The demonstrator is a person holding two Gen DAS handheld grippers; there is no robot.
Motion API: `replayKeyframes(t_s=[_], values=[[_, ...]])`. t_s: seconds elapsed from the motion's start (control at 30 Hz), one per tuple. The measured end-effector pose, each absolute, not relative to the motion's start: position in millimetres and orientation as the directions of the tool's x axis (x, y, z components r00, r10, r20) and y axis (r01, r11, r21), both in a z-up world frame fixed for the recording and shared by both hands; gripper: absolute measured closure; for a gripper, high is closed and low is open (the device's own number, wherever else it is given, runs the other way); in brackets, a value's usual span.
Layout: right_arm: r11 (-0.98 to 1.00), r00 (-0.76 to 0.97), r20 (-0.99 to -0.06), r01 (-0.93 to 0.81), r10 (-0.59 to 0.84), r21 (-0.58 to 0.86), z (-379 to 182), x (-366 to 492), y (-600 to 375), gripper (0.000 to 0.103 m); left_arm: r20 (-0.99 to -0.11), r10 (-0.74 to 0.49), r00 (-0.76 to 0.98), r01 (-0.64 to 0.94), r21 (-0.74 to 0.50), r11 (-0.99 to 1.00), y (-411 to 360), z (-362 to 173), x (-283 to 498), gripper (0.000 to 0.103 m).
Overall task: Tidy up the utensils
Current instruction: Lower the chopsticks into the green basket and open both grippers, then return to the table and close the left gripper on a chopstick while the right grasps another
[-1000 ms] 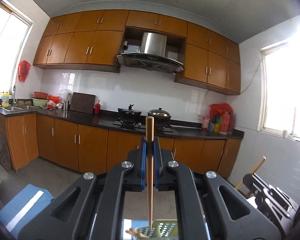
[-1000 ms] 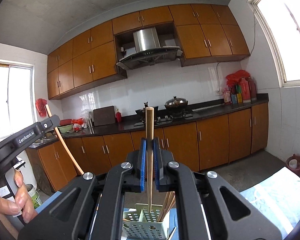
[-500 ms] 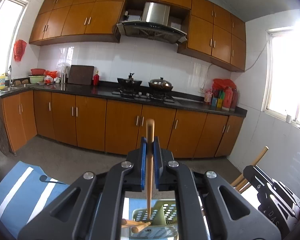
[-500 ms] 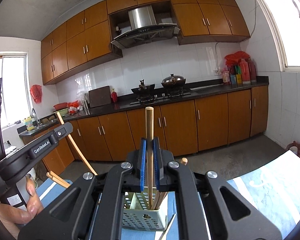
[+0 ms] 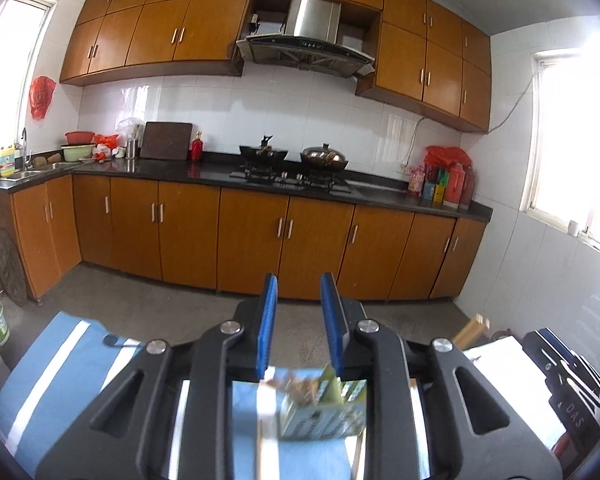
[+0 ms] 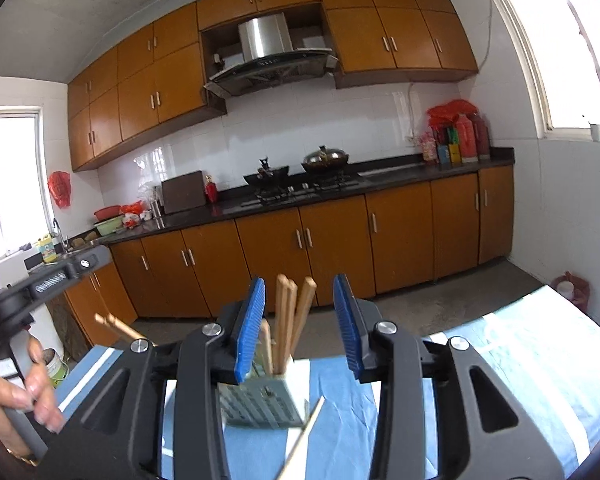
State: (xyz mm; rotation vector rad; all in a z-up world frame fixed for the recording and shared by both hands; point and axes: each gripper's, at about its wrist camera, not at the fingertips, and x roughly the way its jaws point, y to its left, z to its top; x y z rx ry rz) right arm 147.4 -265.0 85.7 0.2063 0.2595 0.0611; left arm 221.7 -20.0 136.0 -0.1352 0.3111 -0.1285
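Two grippers are seen above a bench (image 6: 520, 360) covered by a blue cloth with white stripes.

Left gripper (image 5: 299, 328): blue pads are parted and the jaws are opening; nothing is pressed between them. Beyond and below the gap, a pale green perforated utensil basket (image 5: 324, 412) is shown, blurred, with brown stick ends inside it. A dark-handled utensil (image 5: 118, 342) lies on the cloth at far left; its type cannot be told.

Right gripper (image 6: 300, 322): blue pads are well apart and the jaws are opening. The chopsticks (image 6: 290, 320) stand upright in the basket, framed by the gap but touched by neither pad. The basket (image 6: 260, 402) rests on the cloth just beyond the fingers. One pale stick (image 6: 306, 436) lies slanted on the cloth, touching or just beside the basket's front corner; which of the two cannot be told.

Further chopsticks (image 6: 118, 326) are seen tilted at the left of the right wrist view, near the other gripper's body, which is held by a hand (image 6: 18, 392). Whether these sit in the basket cannot be told.

Background: orange-brown cabinets (image 5: 252, 236), a dark countertop, a range hood (image 5: 308, 44), two pots on the stove (image 5: 292, 156), red bottles (image 5: 456, 178) at the counter's right end.
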Motion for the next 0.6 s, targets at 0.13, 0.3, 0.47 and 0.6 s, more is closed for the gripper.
replayKeyframes(t_s=[0.13,0.3,0.47,0.6], values=[[0.974,0.933,-0.352,0.011,0.07,0.224,52.7,136.0,-273.0,0.066,-0.342,-0.134,0.93,0.088,-0.148,0.985,3.9,114.9,190.2,0.077],[0.977,0.853,-0.514,0.022,0.093,0.213,-3.0,140.1,-259.1,0.066,-0.43,-0.074,0.9,0.035,-0.098,0.995,30.1,68.4,163.7,0.074],[0.97,0.723,-0.666,-0.026,0.184,0.24,-60.5,154.0,-216.2,0.066,-0.544,-0.005,0.839,-0.028,-0.051,0.998,55.8,13.9,158.2,0.074],[0.979,0.656,-0.733,-0.045,0.178,0.198,-89.9,161.4,-181.2,0.066,-0.605,-0.03,0.796,-0.035,-0.095,0.995,71.0,-14.4,148.7,0.074]])
